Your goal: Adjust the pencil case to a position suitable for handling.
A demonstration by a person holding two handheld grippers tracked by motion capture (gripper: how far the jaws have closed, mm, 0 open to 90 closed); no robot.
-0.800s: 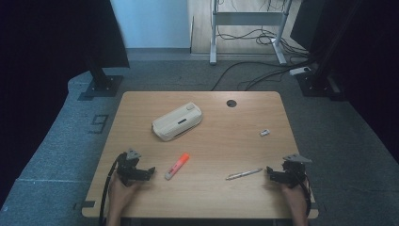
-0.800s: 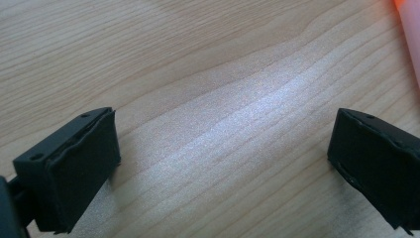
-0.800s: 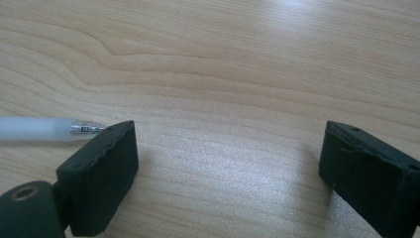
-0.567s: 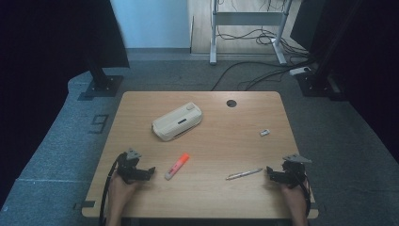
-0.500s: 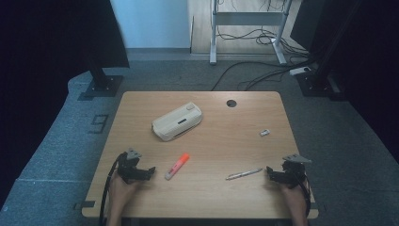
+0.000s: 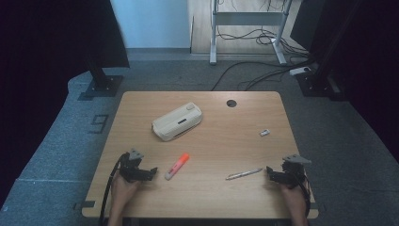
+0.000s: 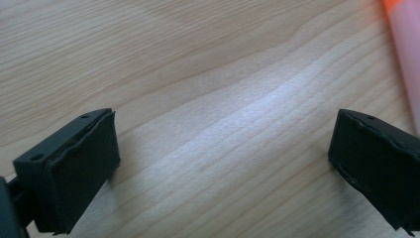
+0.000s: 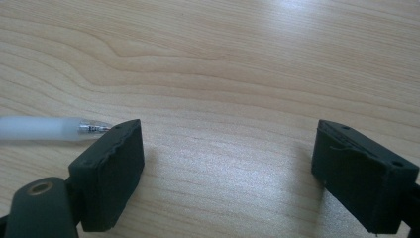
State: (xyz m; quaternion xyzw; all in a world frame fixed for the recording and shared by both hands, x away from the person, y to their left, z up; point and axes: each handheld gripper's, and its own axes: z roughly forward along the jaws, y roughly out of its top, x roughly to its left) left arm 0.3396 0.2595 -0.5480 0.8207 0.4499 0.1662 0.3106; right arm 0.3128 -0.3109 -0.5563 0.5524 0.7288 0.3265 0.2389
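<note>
A wooden table [image 6: 244, 136] carries a cream case [image 6: 177, 121] lying well beyond the left gripper [image 6: 149, 173], which rests near the front edge with its jaws spread wide on bare wood. An orange marker [image 6: 177, 166] lies just off that gripper's tip, untouched. A pen [image 6: 243, 174] lies just beside the right gripper [image 6: 269, 172], whose jaws also stand apart and hold nothing.

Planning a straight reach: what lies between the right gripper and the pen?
Bare wood in the high view between the right gripper and the pen.
</note>
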